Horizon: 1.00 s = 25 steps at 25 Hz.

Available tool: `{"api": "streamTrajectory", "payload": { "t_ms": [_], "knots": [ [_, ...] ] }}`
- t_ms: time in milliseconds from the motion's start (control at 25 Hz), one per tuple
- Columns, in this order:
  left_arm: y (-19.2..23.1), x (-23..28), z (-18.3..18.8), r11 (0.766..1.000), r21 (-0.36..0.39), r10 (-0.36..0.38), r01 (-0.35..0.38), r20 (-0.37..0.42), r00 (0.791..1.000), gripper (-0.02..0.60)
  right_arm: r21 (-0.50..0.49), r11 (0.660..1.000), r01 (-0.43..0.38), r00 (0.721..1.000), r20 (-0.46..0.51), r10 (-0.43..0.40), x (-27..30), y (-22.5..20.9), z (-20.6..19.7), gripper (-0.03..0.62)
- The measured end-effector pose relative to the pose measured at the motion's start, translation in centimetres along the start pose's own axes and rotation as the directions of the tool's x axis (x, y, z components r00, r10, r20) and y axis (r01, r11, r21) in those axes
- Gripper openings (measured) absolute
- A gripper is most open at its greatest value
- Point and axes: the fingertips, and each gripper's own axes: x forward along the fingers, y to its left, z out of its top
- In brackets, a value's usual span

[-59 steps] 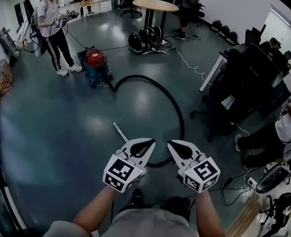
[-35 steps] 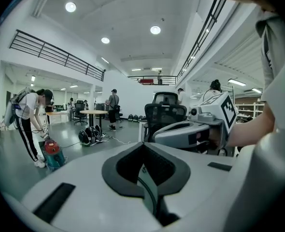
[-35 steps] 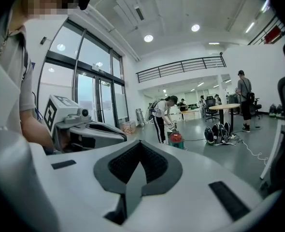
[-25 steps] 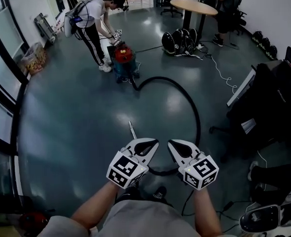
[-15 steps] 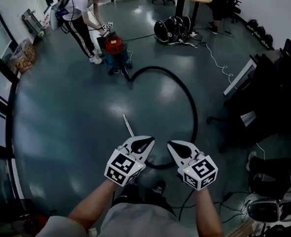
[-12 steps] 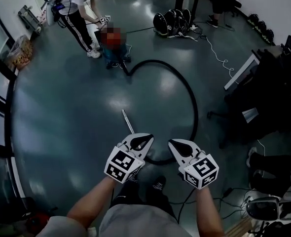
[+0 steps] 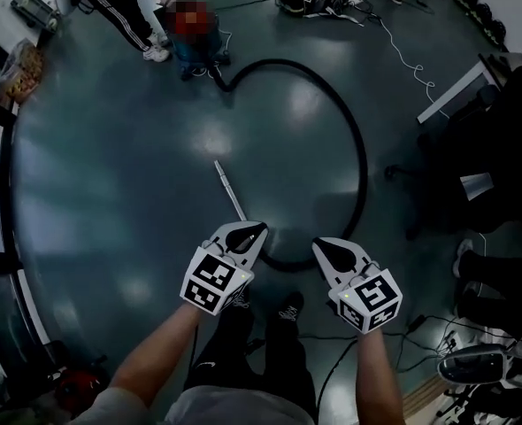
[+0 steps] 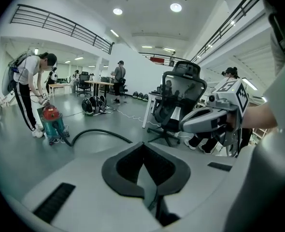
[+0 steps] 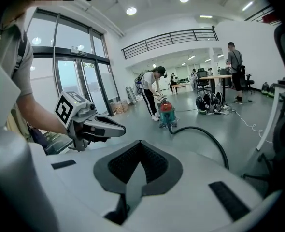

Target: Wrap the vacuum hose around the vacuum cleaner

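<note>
While both tools hung side by side above the glossy grey-green floor (image 7: 111, 193), the left gripper (image 7: 259, 228) and right gripper (image 7: 319, 244) were each clenched on nothing (tips pressed together). The long black vacuum hose (image 7: 363, 166) lay looped on the floor and ran to the red-topped teal canister vacuum cleaner (image 8: 52, 122) far ahead, beside a standing person (image 7: 130, 3). Its thin metal wand (image 7: 228, 189) lay just ahead of the left gripper.

- The vacuum cleaner (image 8: 52, 122) stands on the floor (image 7: 111, 193) far ahead of you, with a person (image 8: 29, 88) just beside it.
- Its hose (image 7: 360, 162) loops right, then back toward your feet.
- The wand (image 7: 229, 191) lies just ahead of your left tongs (image 7: 257, 229), and your right tongs (image 7: 323, 246) are alongside.
</note>
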Motion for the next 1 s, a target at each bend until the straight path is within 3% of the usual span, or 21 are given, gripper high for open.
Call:
{"api": "streamTrajectory", "payload": {
  "t_ms": [320,560,840,1000],
  "knots": [
    [3.5,7.9,-13.1,0.999,-0.041,0.005,-0.008,-0.081,0.997,0.006,0.067,0.998,-0.008,1.000,-0.030,0.010,7.2,-4.0,-11.1,0.002],
    [5.6,13.8,-24.3,0.999,-0.032,-0.008,0.003,-0.146,0.989,0.006,0.109,0.994,0.013,0.998,-0.063,-0.006,12.0,-6.7,-21.6,0.002],
    [5.1,22.5,-39.5,0.995,0.002,-0.100,0.104,-0.278,0.955,0.006,0.146,0.988,0.060,0.993,-0.107,-0.044,16.7,-11.0,-35.5,0.002],
    [2.2,27.4,-47.1,0.976,0.005,-0.203,0.219,-0.360,0.911,0.006,0.178,0.982,0.059,0.987,-0.158,-0.031,18.9,-13.1,-43.7,0.003]
  ]
}}
